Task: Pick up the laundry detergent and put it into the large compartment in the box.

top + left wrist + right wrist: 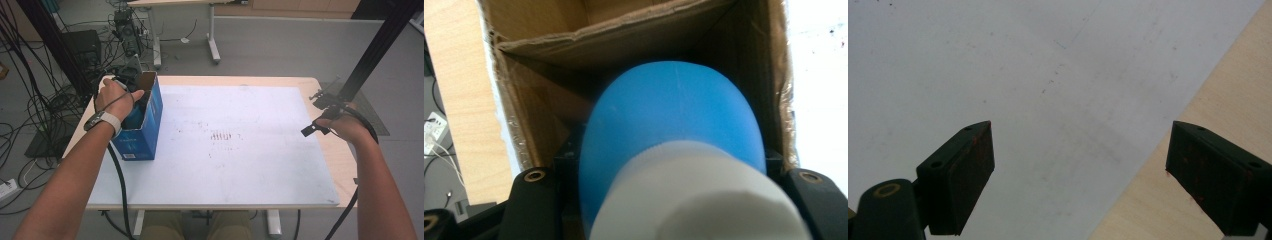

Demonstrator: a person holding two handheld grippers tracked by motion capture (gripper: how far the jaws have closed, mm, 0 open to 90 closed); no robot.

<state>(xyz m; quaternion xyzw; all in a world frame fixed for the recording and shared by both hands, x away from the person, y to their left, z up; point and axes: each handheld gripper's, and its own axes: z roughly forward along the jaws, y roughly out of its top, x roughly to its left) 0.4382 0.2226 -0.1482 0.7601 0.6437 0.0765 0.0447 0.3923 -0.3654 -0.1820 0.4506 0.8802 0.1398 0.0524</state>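
A blue cardboard box [146, 131] with an open top stands at the left of the white mat [240, 165]. My left gripper [135, 100] reaches down into it. In the left gripper view the jaws stand on either side of a blue rounded bottle [669, 110] with a white cap [694, 200]. The left gripper [671, 175] is shut on it inside the brown box interior [549, 45]. My right gripper [316, 114] hovers at the mat's right edge. It is open with nothing between its jaws [1078, 145].
The wooden table [332, 150] shows beyond the mat's right edge [1168, 200]. Black frame posts [375, 50] rise at the back right and back left. Cables and equipment [125, 30] lie on the floor behind the table.
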